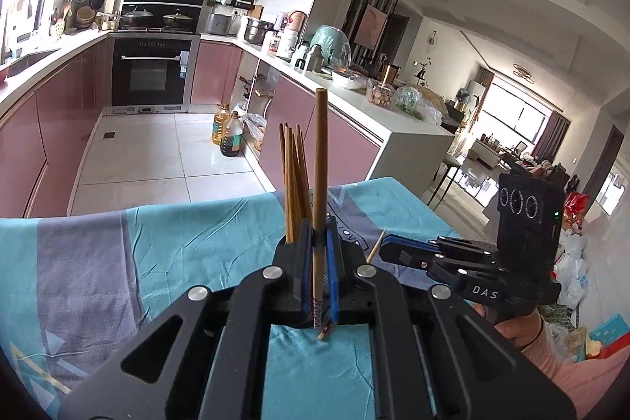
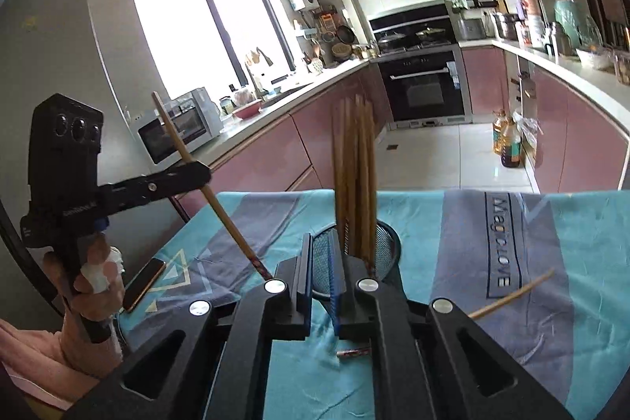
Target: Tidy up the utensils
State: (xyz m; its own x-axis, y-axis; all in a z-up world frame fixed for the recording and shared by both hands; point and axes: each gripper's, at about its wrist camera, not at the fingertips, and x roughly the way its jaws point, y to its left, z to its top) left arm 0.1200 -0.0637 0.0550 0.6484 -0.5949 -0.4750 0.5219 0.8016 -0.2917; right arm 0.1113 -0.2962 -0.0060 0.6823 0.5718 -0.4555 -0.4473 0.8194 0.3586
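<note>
My left gripper [image 1: 319, 229] is shut on one brown chopstick [image 1: 319, 152], which stands nearly upright between its blue pads. In the right wrist view this gripper [image 2: 199, 170] hangs at the left, above the table, with that chopstick [image 2: 177, 140] slanting through it. Several chopsticks [image 2: 354, 176] stand in a black mesh holder [image 2: 388, 247] right in front of my right gripper [image 2: 321, 243]. Its jaws are nearly together with nothing between them. Another chopstick [image 2: 512, 296] lies on the cloth, running under this gripper. From the left wrist the holder is hidden; only its chopsticks [image 1: 293, 184] show.
A teal and grey tablecloth [image 2: 492, 361] covers the table. A phone [image 2: 143, 282] lies near the table's left edge, below the left hand [image 2: 94, 286]. Beyond the far edge are the kitchen floor, pink cabinets and oil bottles [image 1: 230, 136].
</note>
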